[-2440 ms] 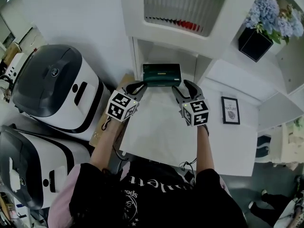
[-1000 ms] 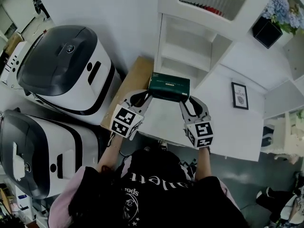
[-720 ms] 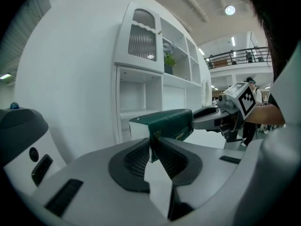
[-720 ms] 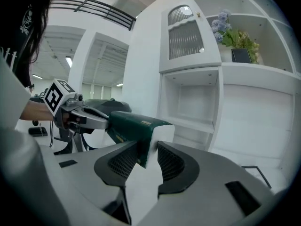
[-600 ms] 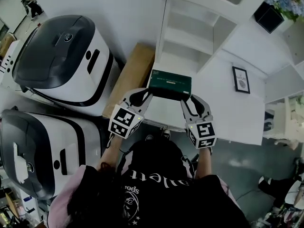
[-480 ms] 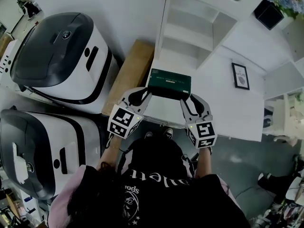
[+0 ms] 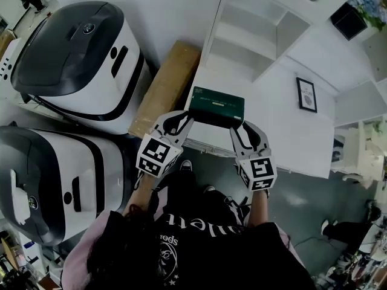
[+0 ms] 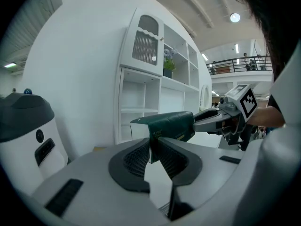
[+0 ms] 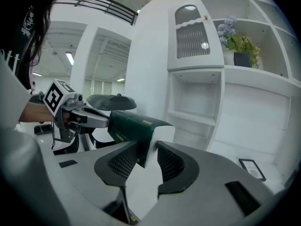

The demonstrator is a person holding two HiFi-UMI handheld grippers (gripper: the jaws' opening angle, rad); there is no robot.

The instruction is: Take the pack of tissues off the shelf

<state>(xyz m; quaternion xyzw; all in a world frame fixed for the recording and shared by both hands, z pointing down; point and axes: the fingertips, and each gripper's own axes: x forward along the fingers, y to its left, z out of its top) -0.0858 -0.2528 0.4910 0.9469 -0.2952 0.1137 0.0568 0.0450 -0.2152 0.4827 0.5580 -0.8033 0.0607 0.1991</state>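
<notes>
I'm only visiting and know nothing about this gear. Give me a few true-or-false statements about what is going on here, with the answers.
1. The pack of tissues is dark green. True.
2. Only the left gripper holds the pack. False: the right gripper is clamped on the other end as well.
3. The pack is sitting inside the shelf. False: it is held out in front of the shelf, clear of its compartments, which look bare.
4. A small framed picture lies on the white surface to the right of the pack. True.
</notes>
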